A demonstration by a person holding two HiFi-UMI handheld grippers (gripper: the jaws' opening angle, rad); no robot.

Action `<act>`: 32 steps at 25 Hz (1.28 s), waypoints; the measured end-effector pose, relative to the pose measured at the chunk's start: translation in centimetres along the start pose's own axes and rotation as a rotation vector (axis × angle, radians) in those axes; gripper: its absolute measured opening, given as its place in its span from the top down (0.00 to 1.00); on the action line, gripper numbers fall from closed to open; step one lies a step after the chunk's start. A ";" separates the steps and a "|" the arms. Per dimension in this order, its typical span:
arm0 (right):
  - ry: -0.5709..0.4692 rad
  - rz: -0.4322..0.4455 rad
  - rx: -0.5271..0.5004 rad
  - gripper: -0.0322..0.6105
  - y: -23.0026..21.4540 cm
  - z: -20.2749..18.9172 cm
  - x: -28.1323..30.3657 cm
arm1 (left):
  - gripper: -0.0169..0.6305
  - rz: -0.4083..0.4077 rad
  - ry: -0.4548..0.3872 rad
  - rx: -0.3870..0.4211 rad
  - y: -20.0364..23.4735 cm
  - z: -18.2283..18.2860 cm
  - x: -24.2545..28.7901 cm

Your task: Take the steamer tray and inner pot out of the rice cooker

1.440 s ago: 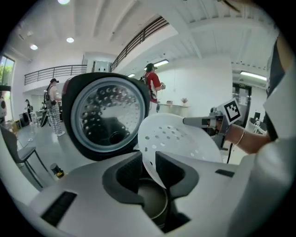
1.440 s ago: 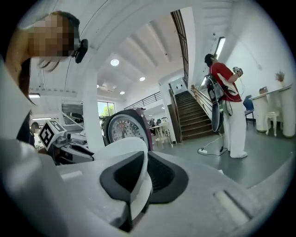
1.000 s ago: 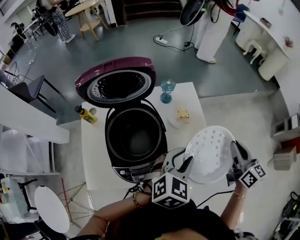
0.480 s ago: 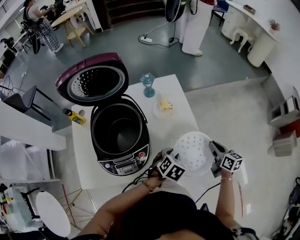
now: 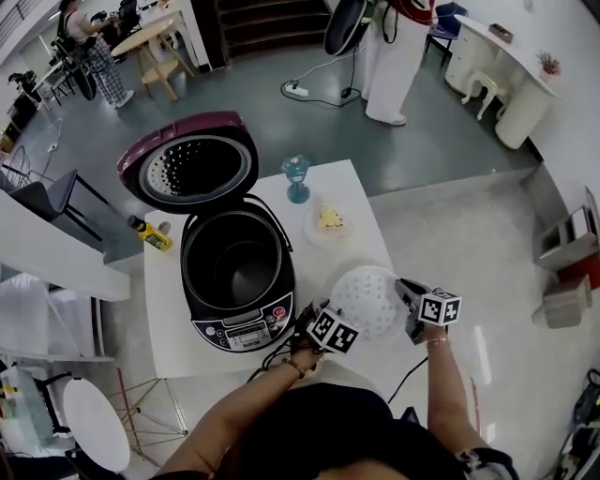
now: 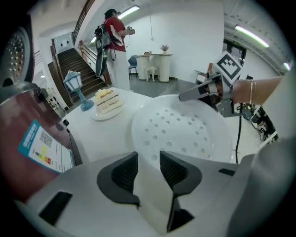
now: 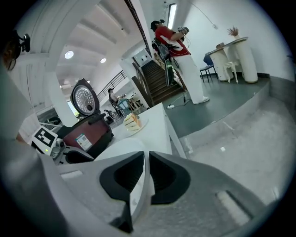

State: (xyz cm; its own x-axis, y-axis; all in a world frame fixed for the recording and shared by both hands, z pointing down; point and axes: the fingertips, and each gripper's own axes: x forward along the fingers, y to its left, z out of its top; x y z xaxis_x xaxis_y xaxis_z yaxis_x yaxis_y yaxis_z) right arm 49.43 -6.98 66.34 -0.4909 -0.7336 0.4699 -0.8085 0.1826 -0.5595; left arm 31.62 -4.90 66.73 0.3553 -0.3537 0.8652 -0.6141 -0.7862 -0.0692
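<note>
An open, office-like hall: grey concrete floor [image 5: 441,150], dark staircase [image 5: 267,21], curved white counter [image 5: 514,70], round wooden table [image 5: 150,33].

Both arms are out in front, held low. The left forearm [image 5: 248,398] angles in across the body with a bracelet at the wrist. The left gripper [image 5: 326,311] tips steeply down, jaws pinched on the steamer tray [image 5: 370,300] rim. The right arm [image 5: 448,394] reaches straight ahead. The right gripper [image 5: 407,292] sits flatter, jaws nearly together on the opposite rim.
</note>
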 end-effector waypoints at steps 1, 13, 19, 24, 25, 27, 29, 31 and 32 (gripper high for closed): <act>0.006 -0.001 0.001 0.90 -0.1 0.0 0.2 | 0.74 -0.011 -0.022 -0.013 -0.1 0.2 -0.6; 0.010 -0.059 -0.009 0.58 -1.0 3.3 2.0 | 0.65 -0.358 -0.443 -0.059 -4.6 7.6 -14.6; -0.021 -0.198 -0.111 0.55 -1.1 6.5 -3.2 | 0.66 -0.613 -0.919 -0.275 -0.2 12.9 -29.3; 0.007 0.073 -0.151 0.55 9.9 10.6 -4.1 | 0.73 -0.299 -1.140 -0.481 12.0 9.6 -35.8; 0.023 0.103 -0.239 0.55 12.6 11.2 -3.6 | 0.73 -0.179 -1.113 -0.473 14.4 8.2 -35.9; 0.071 0.113 -0.486 0.55 17.5 11.9 -2.1 | 0.66 0.044 -1.014 -0.413 18.6 5.3 -35.8; 0.120 0.119 -0.740 0.56 22.5 11.8 0.1 | 0.57 0.205 -0.867 -0.333 21.6 2.6 -35.0; 0.138 0.142 -0.901 0.59 27.3 11.8 3.0 | 0.50 0.307 -0.710 -0.262 23.8 0.4 -33.4; 0.138 0.153 -0.947 0.59 29.5 11.8 4.6 | 0.50 0.342 -0.637 -0.238 24.8 -0.7 -32.4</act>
State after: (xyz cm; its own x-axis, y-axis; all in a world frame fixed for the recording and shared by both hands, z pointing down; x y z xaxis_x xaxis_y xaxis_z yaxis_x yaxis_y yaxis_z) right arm 27.19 -12.66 43.92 -0.5978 -0.5855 0.5475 -0.6293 0.7659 0.1319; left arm 4.36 -12.62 37.28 0.4120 -0.8388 0.3558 -0.8729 -0.4754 -0.1100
